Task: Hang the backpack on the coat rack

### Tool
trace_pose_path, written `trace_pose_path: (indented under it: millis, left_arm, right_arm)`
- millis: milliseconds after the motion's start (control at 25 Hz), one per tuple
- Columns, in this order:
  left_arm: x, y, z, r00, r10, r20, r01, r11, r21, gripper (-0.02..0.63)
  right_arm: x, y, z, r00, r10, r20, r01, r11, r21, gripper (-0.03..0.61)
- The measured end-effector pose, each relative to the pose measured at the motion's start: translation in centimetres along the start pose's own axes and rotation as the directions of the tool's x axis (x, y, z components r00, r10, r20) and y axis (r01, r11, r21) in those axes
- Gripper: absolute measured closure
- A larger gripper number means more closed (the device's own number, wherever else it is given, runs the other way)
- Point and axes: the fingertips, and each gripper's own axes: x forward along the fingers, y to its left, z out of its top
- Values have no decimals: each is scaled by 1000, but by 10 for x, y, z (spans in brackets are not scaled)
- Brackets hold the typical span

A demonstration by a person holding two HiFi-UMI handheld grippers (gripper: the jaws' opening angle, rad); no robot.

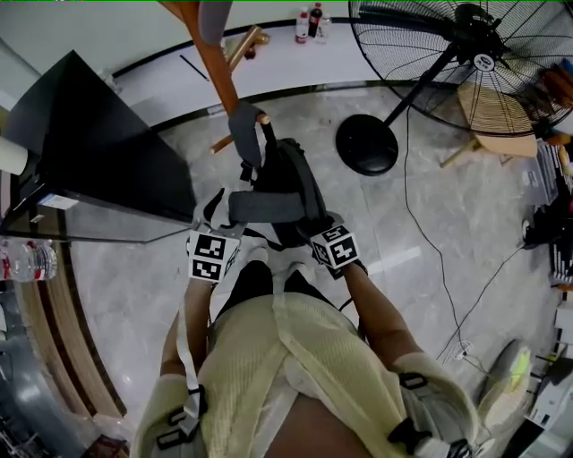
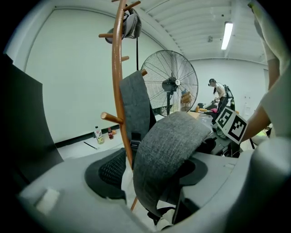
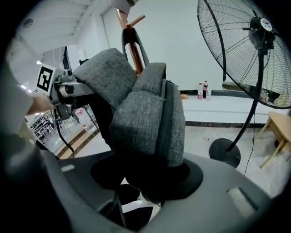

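Observation:
The grey backpack (image 1: 291, 170) hangs against the wooden coat rack (image 1: 215, 63), and its top loop (image 1: 246, 134) sits over a low peg. In the head view both grippers reach in just below it, at a padded shoulder strap (image 1: 269, 207) that runs across between them. The strap (image 2: 168, 150) arches through the jaws of my left gripper (image 2: 152, 173), and a gap shows between it and the left pad. The backpack's body (image 3: 150, 113) fills the space between the jaws of my right gripper (image 3: 148, 175), which stand wide. The rack's pole (image 3: 134, 50) rises behind it.
A large floor fan (image 1: 466, 63) stands to the right with its round base (image 1: 367, 145) close to the rack, and its cable (image 1: 430, 241) trails over the floor. A dark glass table (image 1: 89, 152) is at the left. Bottles (image 1: 309, 22) stand by the far wall.

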Motion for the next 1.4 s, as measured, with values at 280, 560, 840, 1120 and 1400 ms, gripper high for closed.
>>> trace_pose_path:
  millis: [280, 560, 840, 1120, 1400]
  left_arm:
    - [-5, -7, -26, 998, -24, -62, 25, 1000, 6, 324]
    - [-15, -13, -41, 994, -56, -96, 61, 997, 53, 324]
    - [-36, -22, -34, 984, -148, -96, 154, 986, 65, 322]
    - [-57, -26, -11, 974, -218, -61, 222, 973, 67, 313]
    - [-74, -27, -6, 962, -265, -72, 270, 960, 79, 302]
  right_arm:
    - [-4, -5, -5, 1000, 7, -23, -7, 1000, -11, 333]
    - [-19, -5, -5, 1000, 12, -25, -13, 999, -50, 312]
    - [-50, -2, 14, 1000, 22, 16, -20, 994, -110, 291]
    - [-76, 6, 62, 988, 33, 152, -15, 993, -116, 295]
    - [-94, 8, 105, 957, 43, 286, -24, 997, -70, 297]
